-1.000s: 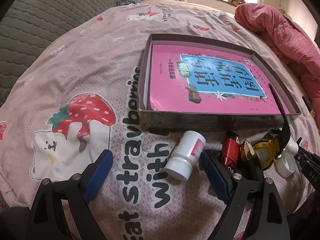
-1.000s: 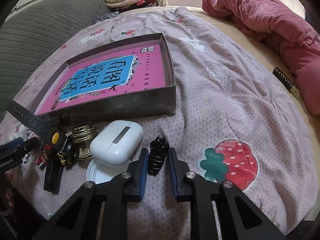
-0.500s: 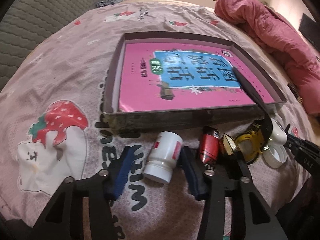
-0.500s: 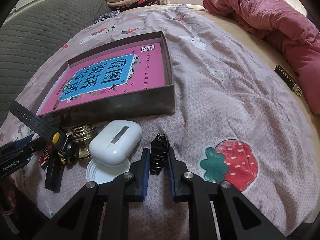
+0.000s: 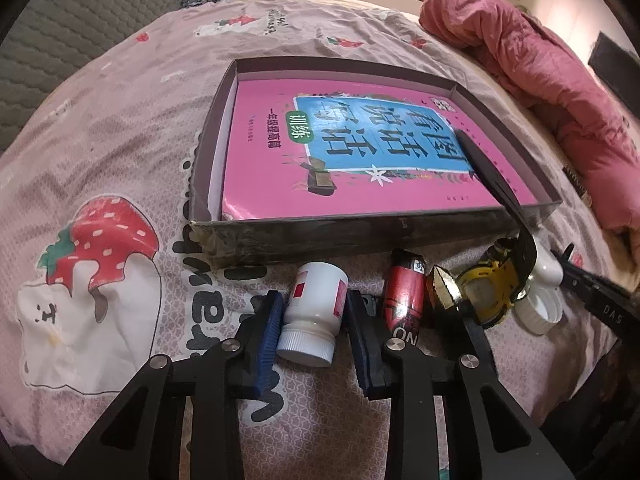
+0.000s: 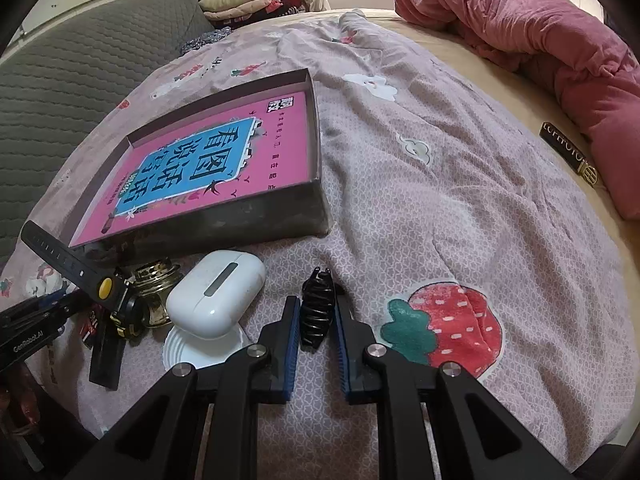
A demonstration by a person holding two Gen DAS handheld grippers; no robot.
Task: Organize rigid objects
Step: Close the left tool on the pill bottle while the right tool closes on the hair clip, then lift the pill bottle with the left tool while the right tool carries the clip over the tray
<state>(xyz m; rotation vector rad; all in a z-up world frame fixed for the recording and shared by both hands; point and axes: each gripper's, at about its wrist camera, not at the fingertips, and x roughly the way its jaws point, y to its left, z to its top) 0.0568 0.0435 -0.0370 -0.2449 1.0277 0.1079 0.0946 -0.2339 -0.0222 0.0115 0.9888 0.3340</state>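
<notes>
**Both grippers closed on items beside the box**

Since the earlier frame, the left hand-held gripper [image 5: 314, 316] has closed from wide onto the bottle [image 5: 314, 312]; its pads now grasp it. The right hand-held gripper [image 6: 316, 314] is clenched on the hair clip [image 6: 317, 304]. Both items lie on the bed [image 6: 440, 200] before the box [image 5: 360, 236], apparently gripped for lifting in.

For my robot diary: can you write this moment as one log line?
left gripper: just closed on bottle | right gripper: shut on hair clip | box: holds book
</notes>
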